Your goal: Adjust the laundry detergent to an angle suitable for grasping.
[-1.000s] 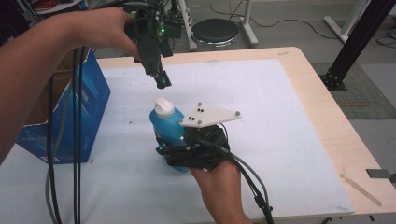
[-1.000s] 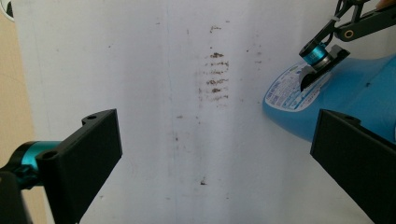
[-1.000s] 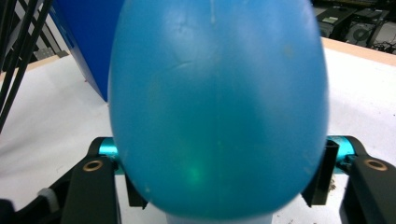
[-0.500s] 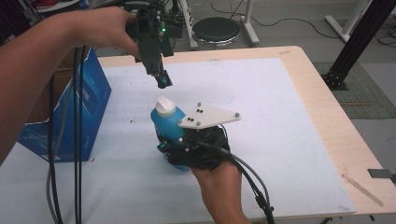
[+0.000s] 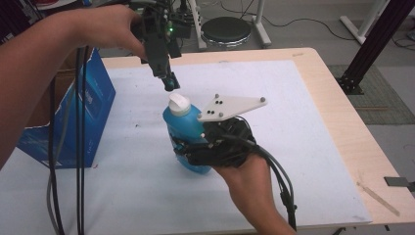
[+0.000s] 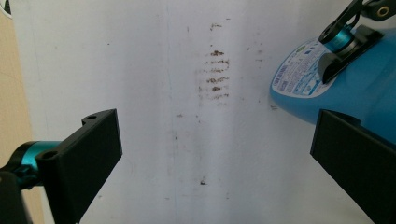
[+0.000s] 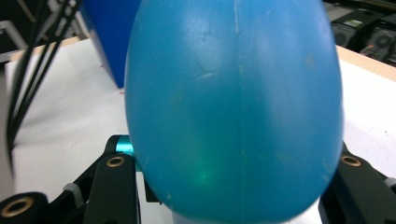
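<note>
Right tool (image 5: 188,147) jaws just closed on blue bottle (image 5: 183,129); left tool (image 5: 169,83), wide above its cap (image 5: 178,104), risked toppling it if the grip slipped.

Blue cardboard box (image 5: 73,117) stands open at the counter's (image 5: 337,122) left edge on a white sheet (image 5: 293,161) with dark smudges, thin wooden stick (image 5: 377,195) lies by the near right corner, round black stool (image 5: 226,30) sits on the floor past the far edge.

A blue bottle (image 5: 188,134) with a white cap (image 5: 178,104); black tongs (image 6: 210,158); a blue box (image 5: 73,122); a white surface (image 5: 293,147), brown-speckled.
</note>
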`<state>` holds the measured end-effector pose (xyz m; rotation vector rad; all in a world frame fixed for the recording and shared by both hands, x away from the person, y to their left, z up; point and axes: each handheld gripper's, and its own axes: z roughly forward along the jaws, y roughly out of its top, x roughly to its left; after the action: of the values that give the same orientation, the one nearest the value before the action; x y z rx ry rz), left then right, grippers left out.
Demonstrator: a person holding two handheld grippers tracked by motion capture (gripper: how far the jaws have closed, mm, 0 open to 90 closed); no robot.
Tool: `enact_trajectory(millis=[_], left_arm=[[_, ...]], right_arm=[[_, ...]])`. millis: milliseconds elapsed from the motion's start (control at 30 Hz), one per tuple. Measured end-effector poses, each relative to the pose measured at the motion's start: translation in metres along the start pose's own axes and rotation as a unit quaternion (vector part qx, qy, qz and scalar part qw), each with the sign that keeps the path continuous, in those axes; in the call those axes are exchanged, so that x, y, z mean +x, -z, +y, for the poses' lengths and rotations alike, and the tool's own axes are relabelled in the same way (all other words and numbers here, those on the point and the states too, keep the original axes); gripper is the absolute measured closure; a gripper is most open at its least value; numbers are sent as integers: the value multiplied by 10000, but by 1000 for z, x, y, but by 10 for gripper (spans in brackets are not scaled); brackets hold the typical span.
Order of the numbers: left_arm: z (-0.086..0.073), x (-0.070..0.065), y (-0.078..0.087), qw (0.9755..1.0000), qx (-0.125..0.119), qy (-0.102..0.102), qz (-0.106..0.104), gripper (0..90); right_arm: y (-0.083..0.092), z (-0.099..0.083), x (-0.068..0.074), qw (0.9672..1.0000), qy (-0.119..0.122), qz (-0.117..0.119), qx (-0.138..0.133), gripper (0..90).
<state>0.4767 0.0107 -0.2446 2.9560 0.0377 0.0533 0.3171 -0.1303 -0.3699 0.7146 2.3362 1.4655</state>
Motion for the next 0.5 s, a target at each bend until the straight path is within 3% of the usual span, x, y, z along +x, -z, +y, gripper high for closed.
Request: enact_trajectory(millis=[100, 233, 367, 500], left_arm=[[0, 0, 0, 10000, -10, 21, 5, 20], [0, 0, 0, 10000, 2, 16, 14, 20], [1, -1, 1, 10000, 3, 22, 28, 20], [0, -1, 1, 10000, 15, 45, 41, 20]], right_arm=[[6, 1, -8, 9997, 28, 247, 45, 444], [15, 2, -15, 9977, 349, 567, 95, 443], [24, 3, -22, 9929, 760, 907, 153, 443], [30, 2, -36, 9870, 968, 1268, 186, 442]])
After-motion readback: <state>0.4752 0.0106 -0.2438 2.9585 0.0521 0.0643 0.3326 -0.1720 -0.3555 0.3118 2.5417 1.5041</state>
